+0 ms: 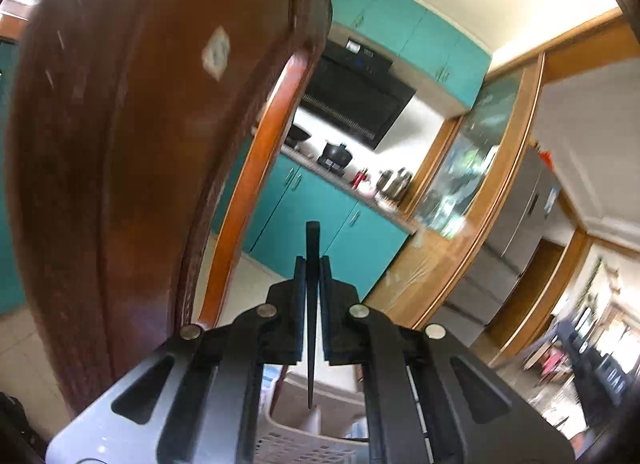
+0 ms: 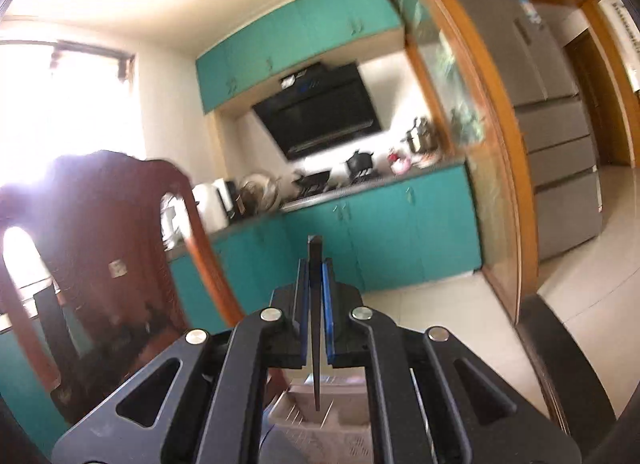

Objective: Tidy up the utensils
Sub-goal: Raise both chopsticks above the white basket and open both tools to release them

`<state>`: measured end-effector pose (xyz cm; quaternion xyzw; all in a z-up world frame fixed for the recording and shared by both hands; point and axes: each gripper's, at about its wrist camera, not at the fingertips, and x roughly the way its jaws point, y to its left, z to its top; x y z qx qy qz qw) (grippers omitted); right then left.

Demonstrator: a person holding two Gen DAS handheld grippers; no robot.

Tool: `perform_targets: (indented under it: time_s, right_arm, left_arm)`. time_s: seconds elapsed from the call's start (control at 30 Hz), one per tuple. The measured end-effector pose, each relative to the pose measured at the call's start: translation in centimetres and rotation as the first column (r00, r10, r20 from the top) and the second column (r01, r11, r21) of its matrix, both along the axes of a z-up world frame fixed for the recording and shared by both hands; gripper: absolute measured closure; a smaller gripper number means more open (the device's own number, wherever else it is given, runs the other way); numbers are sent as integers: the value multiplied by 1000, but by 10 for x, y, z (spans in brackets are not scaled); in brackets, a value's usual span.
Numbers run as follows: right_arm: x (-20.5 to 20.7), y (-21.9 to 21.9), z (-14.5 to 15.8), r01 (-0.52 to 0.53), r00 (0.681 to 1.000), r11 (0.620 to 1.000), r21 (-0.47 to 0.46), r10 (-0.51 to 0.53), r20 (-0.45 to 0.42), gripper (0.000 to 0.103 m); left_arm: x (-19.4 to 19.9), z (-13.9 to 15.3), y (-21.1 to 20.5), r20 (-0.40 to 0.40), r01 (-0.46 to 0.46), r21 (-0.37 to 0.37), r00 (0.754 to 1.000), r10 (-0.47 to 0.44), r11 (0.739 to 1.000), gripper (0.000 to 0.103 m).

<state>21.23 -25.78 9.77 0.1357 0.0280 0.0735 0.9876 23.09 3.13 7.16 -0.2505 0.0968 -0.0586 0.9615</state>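
My left gripper (image 1: 313, 264) is shut on a thin black chopstick (image 1: 311, 324) that stands up between its pads, its tapered tip pointing down over a pale perforated utensil basket (image 1: 296, 440). My right gripper (image 2: 315, 268) is shut on a second black chopstick (image 2: 316, 328), its tip down above the same pale basket (image 2: 320, 420), where thin utensils show inside. Both grippers are lifted and look out at the kitchen.
A dark wooden chair back (image 1: 140, 144) stands close at the left; it also shows in the right wrist view (image 2: 100, 248). Behind are teal cabinets (image 2: 380, 232), a black range hood (image 2: 320, 112), a wood-framed glass door (image 2: 460, 124) and a grey fridge (image 2: 552, 104).
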Motion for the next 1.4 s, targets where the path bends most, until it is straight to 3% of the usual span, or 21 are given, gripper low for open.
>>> perform_targets:
  time_s: [0.23,0.4,0.43,0.5,0.57,0.73,0.83,0.97,1.07,1.17,1.2,1.3,1.4]
  right_arm:
    - [47,6,-50,-11,988,999,-41,5,-156,96]
    - [60,14,-67,-22,971,997,-70,5,-239,95]
    - [59,14,-69,-25,970,997,-69,8,-242,92]
    - [55,13,-67,-20,973,997,-72,3,-231,66]
    - [42,9,-61,-12,981,998,-57,1,-195,57]
    - [9,15,-43,-99,983,992,-82,84,-165,57]
    - [-2,32,-42,-226,953,969,-101,198,-230,57]
    - [-12,56,-67,-289,929,946,-147,241,-280,57]
    - [2,81,-115,-327,896,920,-216,230,-379,57]
    - [39,90,-185,-347,792,923,-166,194,-579,57]
    - [55,92,-212,-338,739,930,-144,167,-653,57]
    - [81,100,-255,-315,659,939,-139,111,-744,57]
    - [90,109,-276,-316,604,941,-120,102,-790,57]
  left_arm:
    - [21,-31,-21,-92,27,83,996,-19,996,96]
    - [29,-44,-17,-139,42,93,990,-29,995,96]
    - [30,-46,-17,-143,44,97,989,-30,994,96]
    - [29,-49,-15,-148,50,97,988,-35,994,95]
    - [27,-50,-12,-150,56,95,988,-42,994,89]
    - [21,-52,-11,-153,81,111,986,-64,991,67]
    - [13,-54,-11,-161,95,146,984,-71,985,65]
    - [7,-60,-9,-183,77,191,982,-42,979,63]
    - [7,-68,-6,-214,71,199,976,-28,977,59]
    - [11,-79,-4,-260,74,209,965,-17,975,59]
    - [12,-83,-4,-278,75,216,961,-12,973,59]
    - [17,-91,-3,-321,87,221,947,-11,971,59]
    - [22,-98,-2,-353,102,216,935,-19,971,59]
